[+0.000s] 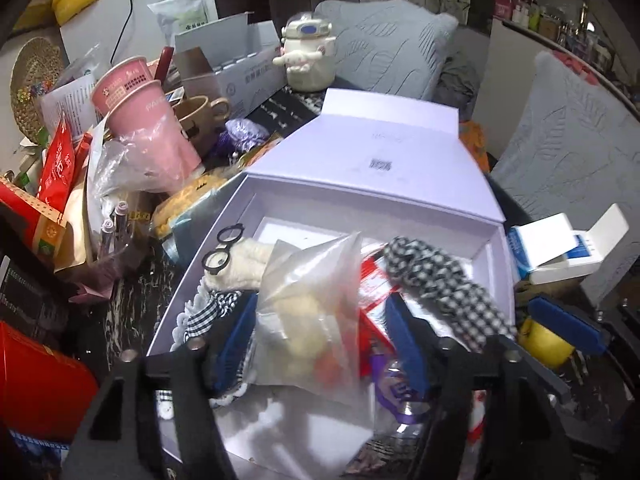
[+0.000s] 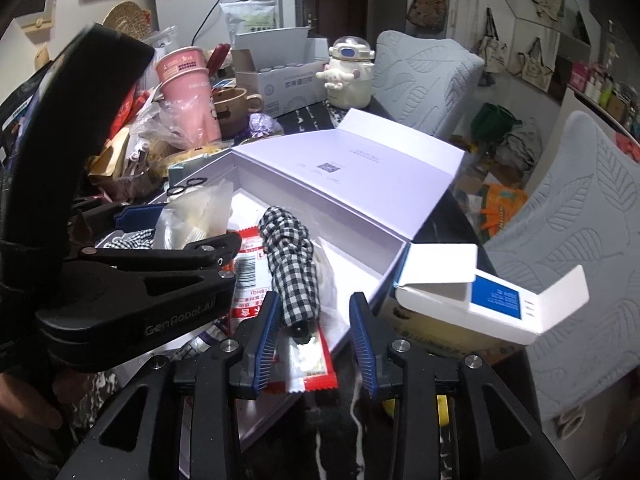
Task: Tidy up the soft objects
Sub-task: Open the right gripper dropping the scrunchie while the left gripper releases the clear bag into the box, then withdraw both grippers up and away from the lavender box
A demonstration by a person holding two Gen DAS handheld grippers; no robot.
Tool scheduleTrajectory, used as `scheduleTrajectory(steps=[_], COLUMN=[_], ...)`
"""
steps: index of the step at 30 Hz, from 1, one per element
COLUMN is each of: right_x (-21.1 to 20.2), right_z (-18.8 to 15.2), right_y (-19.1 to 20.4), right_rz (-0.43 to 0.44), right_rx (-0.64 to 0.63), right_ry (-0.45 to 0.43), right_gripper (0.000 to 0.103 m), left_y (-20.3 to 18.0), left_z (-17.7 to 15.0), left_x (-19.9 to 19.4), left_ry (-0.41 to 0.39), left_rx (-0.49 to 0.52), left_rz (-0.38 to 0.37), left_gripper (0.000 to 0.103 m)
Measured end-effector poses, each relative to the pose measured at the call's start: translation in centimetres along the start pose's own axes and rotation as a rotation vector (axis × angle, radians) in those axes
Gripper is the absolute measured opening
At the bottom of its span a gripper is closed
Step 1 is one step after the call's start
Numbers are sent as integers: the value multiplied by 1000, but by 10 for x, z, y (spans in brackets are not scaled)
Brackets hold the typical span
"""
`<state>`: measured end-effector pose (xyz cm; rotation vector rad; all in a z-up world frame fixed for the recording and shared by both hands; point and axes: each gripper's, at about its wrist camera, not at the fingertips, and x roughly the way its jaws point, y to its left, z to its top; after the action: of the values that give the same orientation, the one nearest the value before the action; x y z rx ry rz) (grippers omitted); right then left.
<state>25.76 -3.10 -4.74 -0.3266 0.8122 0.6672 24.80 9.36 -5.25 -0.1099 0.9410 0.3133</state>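
Cluttered dark table (image 2: 448,216), quilted cushions (image 2: 424,68) behind, open white box (image 1: 372,160) holding bagged plush (image 1: 308,308) between the parted left gripper (image 1: 324,344) fingers, right gripper (image 2: 316,336) angled down, narrowly apart beside checkered cloth roll (image 2: 294,264).

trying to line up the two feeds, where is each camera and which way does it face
Left wrist: sits on the left claw, looks down and forward into the open white box; its blue pads flank a clear plastic bag.
Right wrist: sits on the right claw, looks the same way from the box's right; its pads flank the end of a checked cloth roll, and the left claw shows at left.
Shared: box, checked roll, bag, pink cups, white figurine.
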Motion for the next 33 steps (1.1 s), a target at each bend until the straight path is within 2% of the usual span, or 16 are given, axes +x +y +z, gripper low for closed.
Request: scheduleTrajectory(steps=[3,9,18,21,24,25,27,30,31,33], right_x=[-9,-27,-75,-96,-118,-127,-139,-159,-167,-177], right_z=[-1,-1,-3,-3,-4,-5,-6,-11,-14,-17], right_y=[0,1,0,1,3,3,3,6,7,9], right_rz=[-9,-16,-18,-24,-28,-30,-39,-64,-76,-97], right_rx=[-3,0,24,25,29,32,39,39,41,49], right_ry=[-11,-37,-118,-152,-196,-211,-231,-265,-276,-289], right_gripper=[35,35,35,41,41,44,56,59,61,71], left_y=[-3,-9,-6,-6,-5,-5,-4,-5,-5,-5], left_z=[0,4,4,1,-3,-5,-9,-18,-22,-30], left_x=[-11,-36,-100,-124,-148,-156,-172,-189,-195,-205], left_ry=[-27,-81,-201,-239,-275,-286,-314,-336,-344,-363], left_rx=[-1,9,-4,1,-3,-3,2,13,19,26], left_rz=[22,10,-4,-12,-34,-35,-41,-46,-51,-65], left_gripper=[73,73,73,73,73,73,73,74,78,79])
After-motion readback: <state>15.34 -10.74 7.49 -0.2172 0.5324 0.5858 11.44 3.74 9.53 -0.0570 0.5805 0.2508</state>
